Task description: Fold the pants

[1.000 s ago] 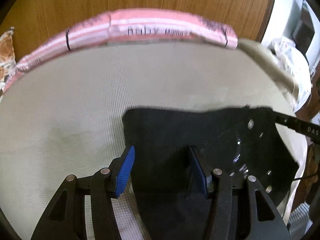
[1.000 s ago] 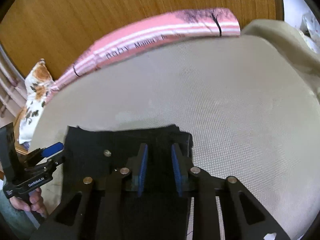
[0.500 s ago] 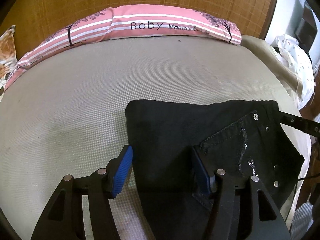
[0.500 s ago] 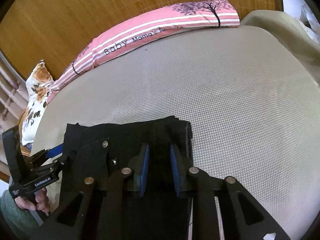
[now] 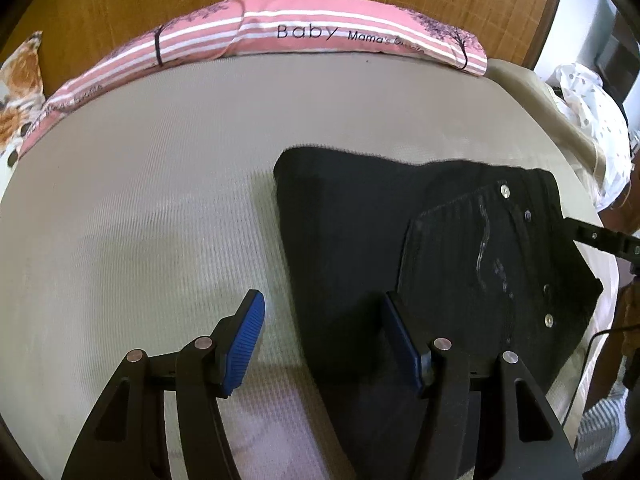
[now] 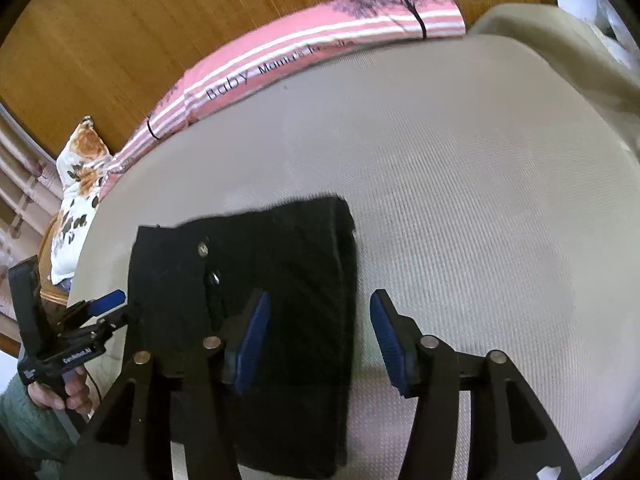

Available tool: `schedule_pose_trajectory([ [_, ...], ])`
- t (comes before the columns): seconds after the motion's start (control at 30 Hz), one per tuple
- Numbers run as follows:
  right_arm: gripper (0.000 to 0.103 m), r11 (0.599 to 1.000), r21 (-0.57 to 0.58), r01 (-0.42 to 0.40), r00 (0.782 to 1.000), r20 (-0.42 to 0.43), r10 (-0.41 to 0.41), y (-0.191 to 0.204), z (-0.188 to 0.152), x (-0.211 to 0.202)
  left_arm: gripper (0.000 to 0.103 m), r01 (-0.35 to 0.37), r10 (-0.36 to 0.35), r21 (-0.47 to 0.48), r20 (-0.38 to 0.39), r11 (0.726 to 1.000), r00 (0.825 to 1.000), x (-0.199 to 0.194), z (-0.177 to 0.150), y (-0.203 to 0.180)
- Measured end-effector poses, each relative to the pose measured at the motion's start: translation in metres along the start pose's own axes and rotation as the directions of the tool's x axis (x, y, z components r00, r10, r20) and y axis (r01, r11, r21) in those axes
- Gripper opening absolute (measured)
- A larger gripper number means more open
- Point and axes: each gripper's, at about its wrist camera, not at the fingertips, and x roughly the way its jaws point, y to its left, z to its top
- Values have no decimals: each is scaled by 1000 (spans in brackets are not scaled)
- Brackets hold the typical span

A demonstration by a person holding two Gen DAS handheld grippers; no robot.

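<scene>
Black pants (image 5: 360, 248) lie folded on bed (image 5: 140, 208); left gripper (image 5: 324, 344) and right gripper (image 6: 316, 336) fingers spread, gripping nothing.

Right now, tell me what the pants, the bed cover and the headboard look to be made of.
Pants: black denim, matte, judging by metal rivets and a stitched pocket.
Bed cover: beige woven fabric or mat, with a fine ribbed grid texture.
Headboard: wood or wood veneer, orange-brown with straight grain, slight sheen.
</scene>
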Motion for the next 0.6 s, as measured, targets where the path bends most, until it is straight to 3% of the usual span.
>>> schedule_pose_trajectory([
  [0.27,51,995,71,-66,997,-26,68,-19,-14,-2,63,30,-35,-87,-47,996,998,-5,-21,17],
  [0.4,58,988,95,-124,990,-49,129,-28,-15,-1,63,97,-110,-161,-70,982,991,-6,-27,28],
  [0.6,61,956,154,-251,958,-103,268,-44,-21,11,63,249,-283,-263,-97,932,954,-3,-29,35],
])
